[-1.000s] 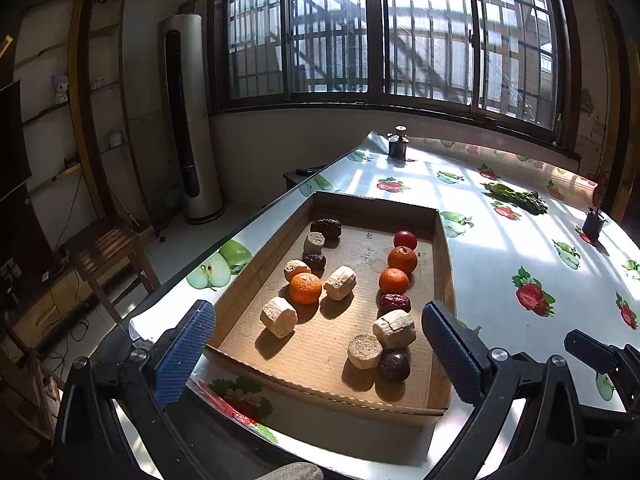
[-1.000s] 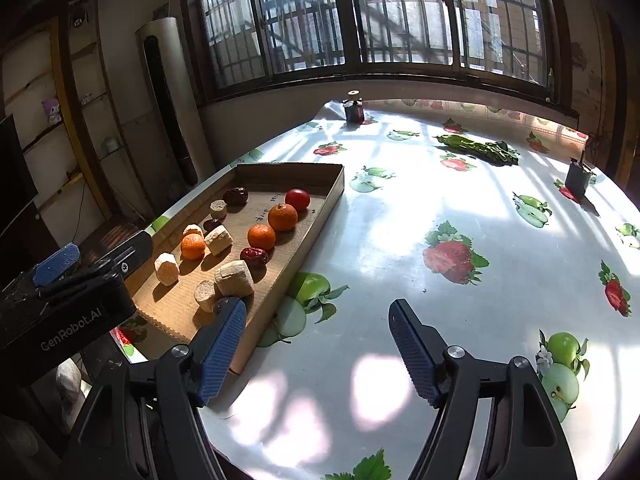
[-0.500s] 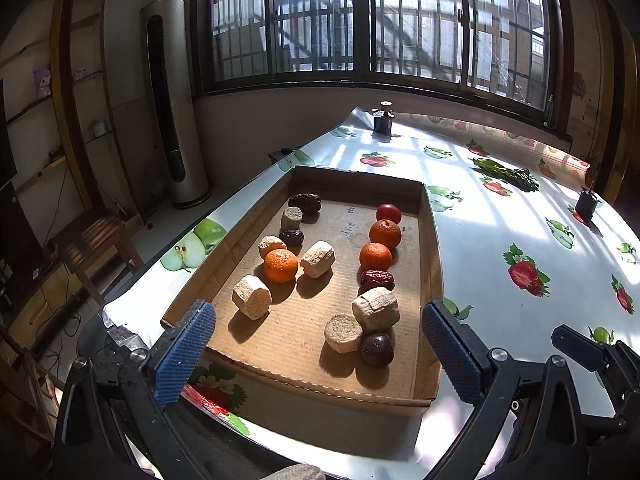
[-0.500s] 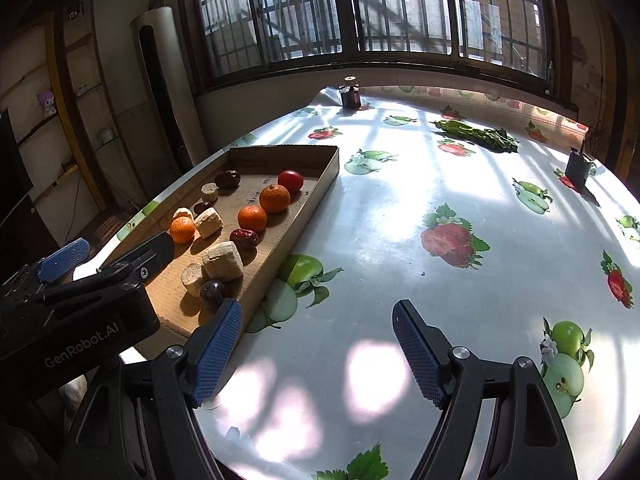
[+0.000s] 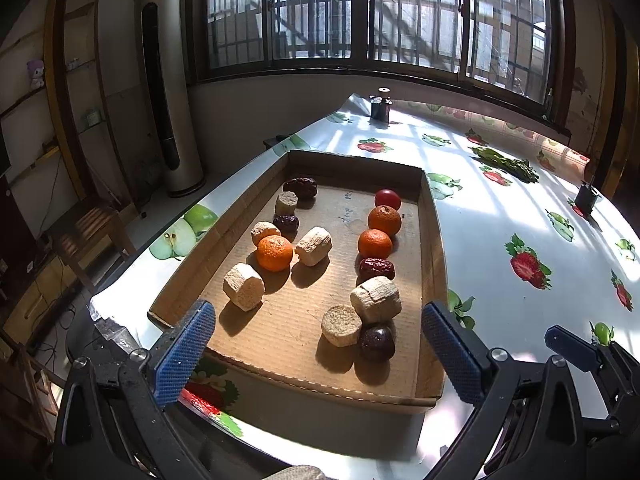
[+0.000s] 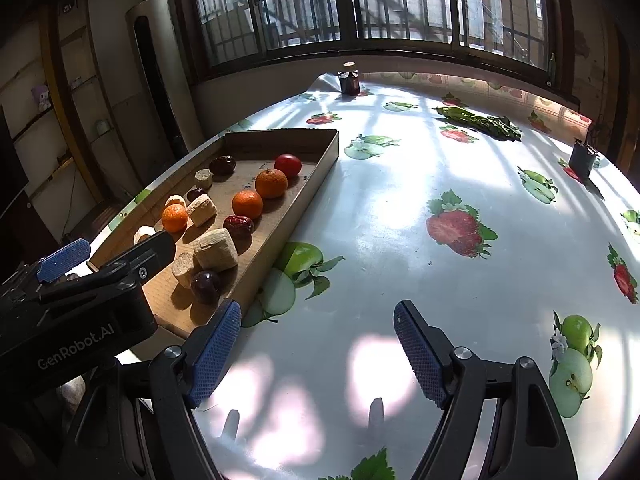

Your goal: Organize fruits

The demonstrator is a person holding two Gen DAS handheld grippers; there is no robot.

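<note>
A shallow cardboard tray [image 5: 431,240] [image 6: 296,200] lies on the table's left part. It holds three oranges [image 5: 274,253] [image 5: 375,244] [image 5: 384,220], a red tomato [image 5: 387,199] [image 6: 287,165], dark red dates [image 5: 375,268] [image 5: 300,187], a dark plum [image 5: 376,343] [image 6: 205,286] and several beige cut cylinders [image 5: 243,286] [image 5: 375,294]. My left gripper [image 5: 316,344] is open and empty, just before the tray's near edge. My right gripper [image 6: 318,350] is open and empty over bare tablecloth right of the tray.
The table carries a glossy fruit-print cloth [image 6: 400,208]. A bunch of green vegetables [image 6: 480,122] lies at the far side. A small dark jar [image 6: 349,82] and a dark box [image 6: 582,158] stand near the edges. A tall white floor fan unit [image 5: 168,92] stands left of the table.
Both grippers have moved slightly forward and lower towards the tray; the tray looks larger in the left wrist view. Both stay open and nothing has been picked up.
</note>
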